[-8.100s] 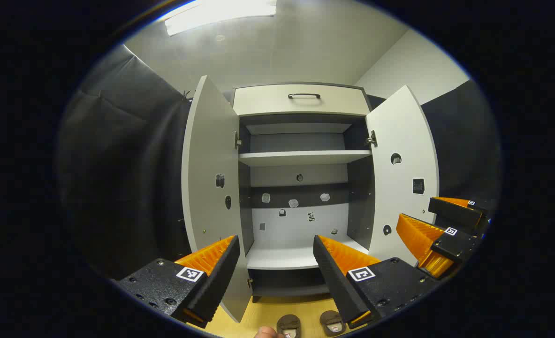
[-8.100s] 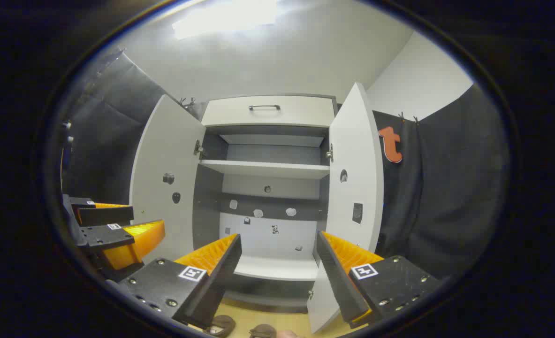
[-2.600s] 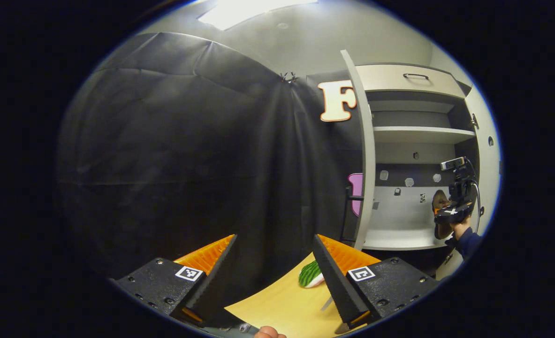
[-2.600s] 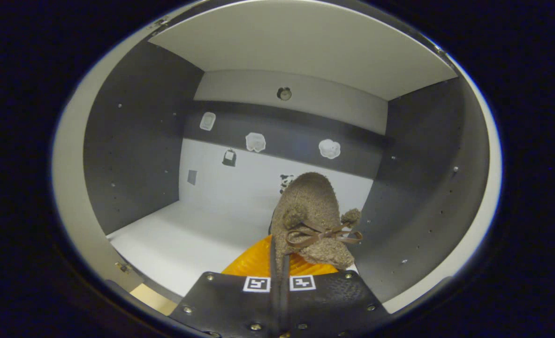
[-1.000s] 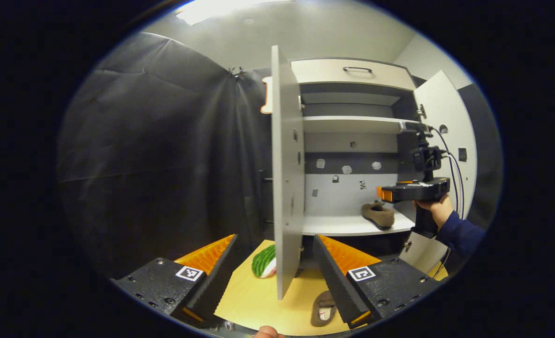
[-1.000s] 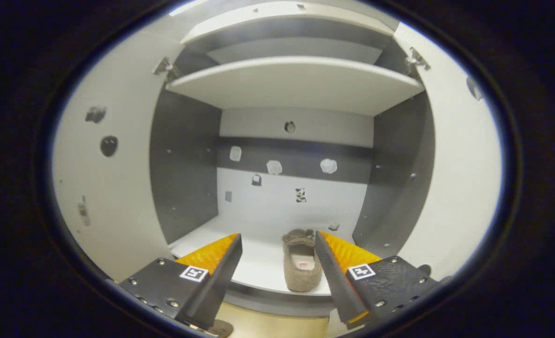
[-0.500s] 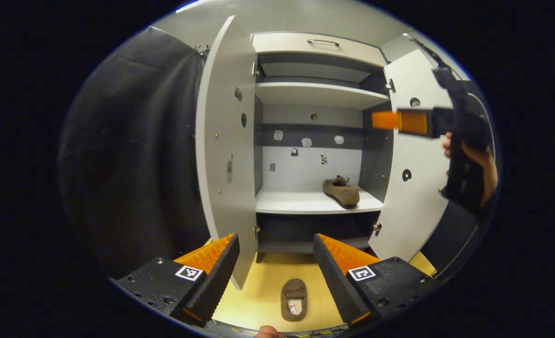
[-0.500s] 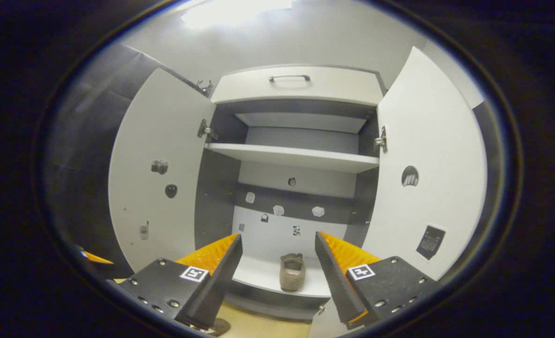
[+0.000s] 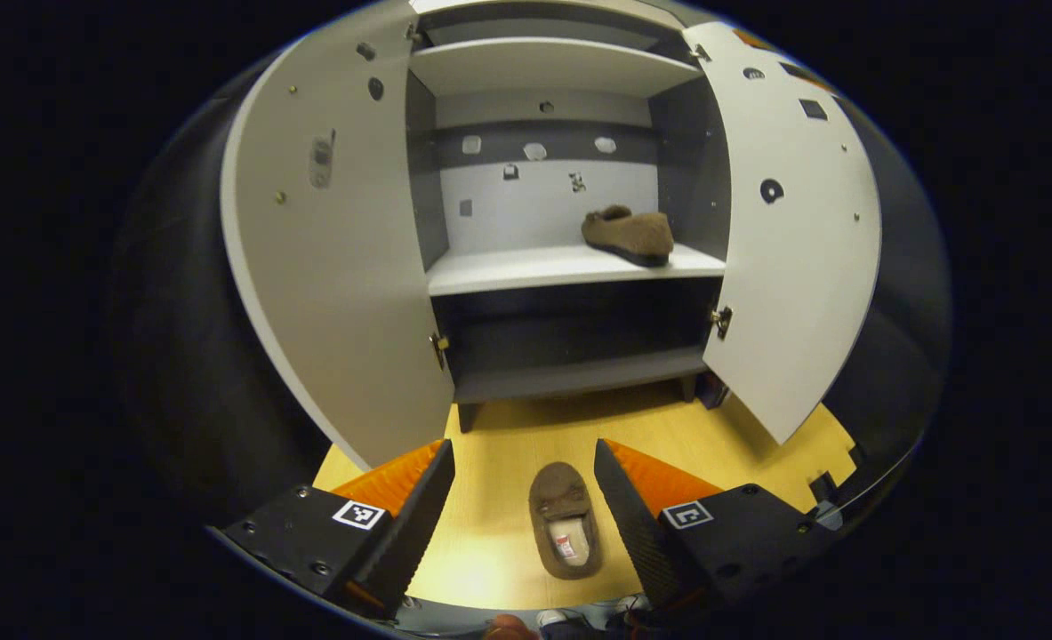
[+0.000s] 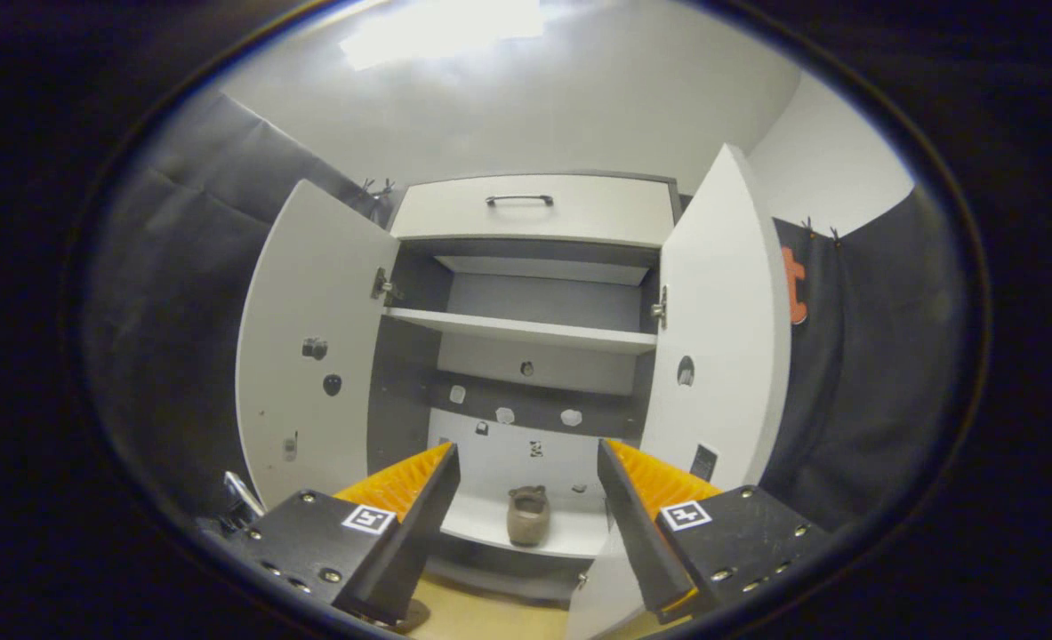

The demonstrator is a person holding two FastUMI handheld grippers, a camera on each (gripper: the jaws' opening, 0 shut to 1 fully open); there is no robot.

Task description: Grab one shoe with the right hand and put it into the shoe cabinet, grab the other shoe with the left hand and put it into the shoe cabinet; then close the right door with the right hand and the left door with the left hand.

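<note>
Hovering low over the wooden floor (image 9: pixel 508 444), the left gripper (image 9: pixel 523 507) has its fingers spread wide with the second shoe (image 9: pixel 565 532) lying between them, untouched, opening upward; half a second ago that shoe sat lower in the left gripper view and the camera looked more level. At 6 o'clock a sliver of something pale is cut off and cannot be made out. Farther, toward 12 o'clock, the shoe cabinet (image 9: pixel 570 267) stands with both doors open, the first shoe (image 9: pixel 628 235) resting on its lower shelf at the right. The right gripper (image 10: pixel 528 498), fingers also wide and empty, has drawn back from the cabinet (image 10: pixel 534 231); the shelved shoe (image 10: pixel 527 516) looks smaller, its detail hard to read.
</note>
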